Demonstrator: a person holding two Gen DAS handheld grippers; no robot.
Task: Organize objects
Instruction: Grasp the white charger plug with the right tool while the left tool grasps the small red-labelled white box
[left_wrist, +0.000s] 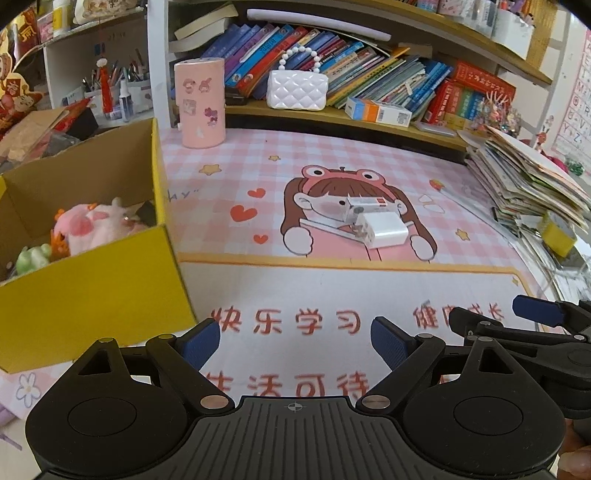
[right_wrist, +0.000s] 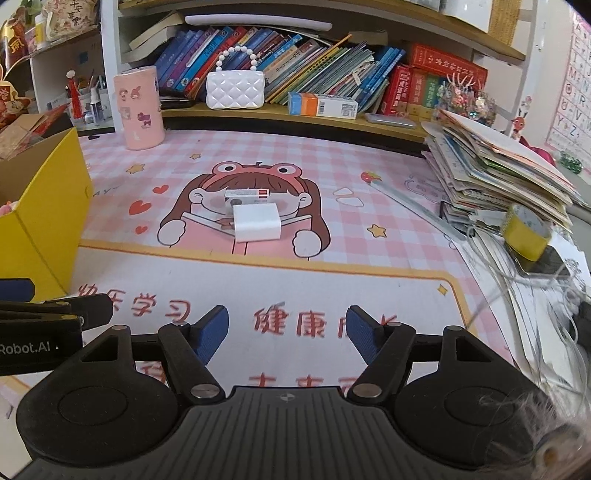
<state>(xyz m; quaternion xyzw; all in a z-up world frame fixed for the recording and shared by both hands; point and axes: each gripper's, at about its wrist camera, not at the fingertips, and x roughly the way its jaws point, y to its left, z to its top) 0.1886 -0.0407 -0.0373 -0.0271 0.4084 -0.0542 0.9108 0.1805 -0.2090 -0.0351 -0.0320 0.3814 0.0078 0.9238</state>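
Pink desk mat (left_wrist: 332, 288), bookshelf (left_wrist: 332, 114) behind, yellow box (left_wrist: 92, 288)

Bright, even indoor light with only soft shadows. Fisheye bending curves the far shelves (left_wrist: 332, 114); dark vignette fills the corners. The near mat lettering (right_wrist: 288, 325) is slightly blurred.

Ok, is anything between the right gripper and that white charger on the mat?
Nothing visible. The right gripper is open, and only bare mat lies between it and the charger. A small white box sits just behind the charger.
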